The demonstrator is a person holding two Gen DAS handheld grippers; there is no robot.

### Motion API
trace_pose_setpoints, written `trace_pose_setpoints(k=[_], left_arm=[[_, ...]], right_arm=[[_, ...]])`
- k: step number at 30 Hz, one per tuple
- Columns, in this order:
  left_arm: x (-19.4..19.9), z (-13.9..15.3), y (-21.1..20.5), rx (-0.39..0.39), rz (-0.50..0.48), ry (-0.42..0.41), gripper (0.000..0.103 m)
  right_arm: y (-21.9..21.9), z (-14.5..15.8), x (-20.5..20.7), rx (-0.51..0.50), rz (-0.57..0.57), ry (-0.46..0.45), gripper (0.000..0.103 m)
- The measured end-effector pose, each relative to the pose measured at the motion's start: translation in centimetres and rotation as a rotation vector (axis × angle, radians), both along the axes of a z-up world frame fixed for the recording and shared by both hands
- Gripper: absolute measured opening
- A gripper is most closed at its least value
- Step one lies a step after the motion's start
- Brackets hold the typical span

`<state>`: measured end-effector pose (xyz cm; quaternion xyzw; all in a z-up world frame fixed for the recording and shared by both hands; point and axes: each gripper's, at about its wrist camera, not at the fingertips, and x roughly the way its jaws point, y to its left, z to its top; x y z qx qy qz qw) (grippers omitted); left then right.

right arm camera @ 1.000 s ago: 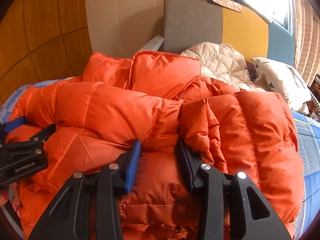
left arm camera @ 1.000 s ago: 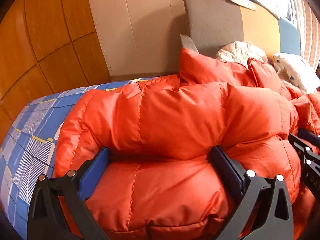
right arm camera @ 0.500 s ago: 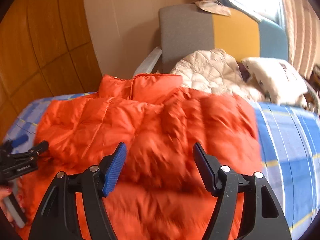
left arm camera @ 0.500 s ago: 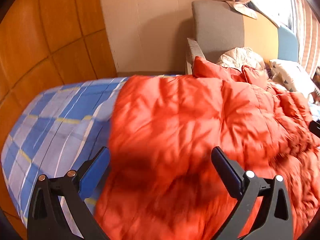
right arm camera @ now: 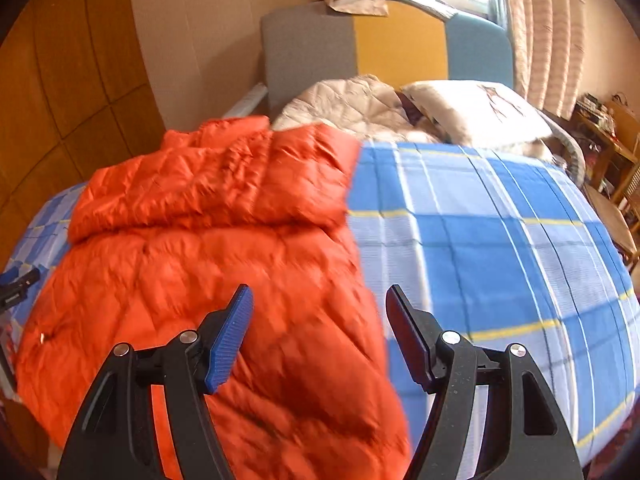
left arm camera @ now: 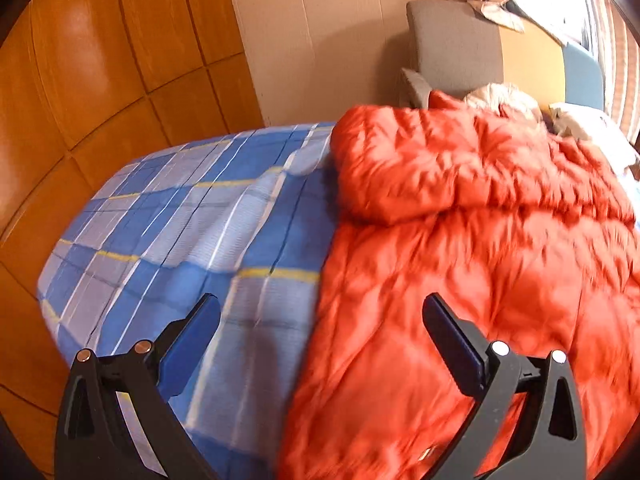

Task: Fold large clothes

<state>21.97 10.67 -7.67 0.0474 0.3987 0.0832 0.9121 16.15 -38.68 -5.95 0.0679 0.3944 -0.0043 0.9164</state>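
Both tongs, left gripper [left arm camera: 320,328] and right gripper [right arm camera: 320,320], gape wide and hold nothing. The right's jaws have just been opening, nothing between them. The orange down jacket [right arm camera: 208,248] lies ahead of them, seemingly folded across the plaid bedsheet [right arm camera: 500,248], probably freed to settle.

Orange puffer jacket [right arm camera: 208,248]: quilted, folded over itself, lying on bed.

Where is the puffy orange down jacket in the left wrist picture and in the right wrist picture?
Left wrist view: the puffy orange down jacket fills the right half, lying on the blue checked bed sheet.
Right wrist view: the jacket fills the left and centre, and the sheet lies bare to its right.
Shared landmark: the grey padded headboard panel stands behind the jacket's far end in both.
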Motion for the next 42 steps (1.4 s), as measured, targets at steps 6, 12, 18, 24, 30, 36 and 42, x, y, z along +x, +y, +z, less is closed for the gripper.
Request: trace_pose_setpoints(k=[6, 12, 18, 24, 30, 36, 42], left_arm=[[-3.9, -1.8, 2.5, -0.113, -0.018, 0.080, 0.101], [-7.7, -3.6, 3.3, -0.192, -0.105, 0.152, 0.101], [-10.4, -4.4, 1.6, -0.077, -0.152, 0.131, 0.101], [-11.7, -5.1, 2.2, -0.254, -0.144, 0.166, 0.074], [-12.1, -5.3, 1.9, -0.258, -0.165, 0.196, 0.070], [-12.2, -4.5, 0.2, -0.152, -0.208, 0.210, 0.030], [-13.5, -0.9, 1.3, -0.192, -0.238, 0.152, 0.009]], right_arm=[[-2.6, -2.3, -4.4, 0.066, 0.030, 0.103, 0.072], [-4.2, -5.1, -7.6, 0.211, 0.061, 0.194, 0.072], [-2.0, -6.8, -9.1, 0.222, 0.133, 0.215, 0.072], [-1.2, -7.2, -10.2, 0.227, 0.127, 0.193, 0.064], [-2.2, -7.3, -11.1, 0.297, 0.136, 0.200, 0.062], [-0.9, -6.7, -11.5, 0.265, 0.166, 0.174, 0.024], [-1.4, -3.9, -12.3, 0.300, 0.176, 0.106, 0.013]])
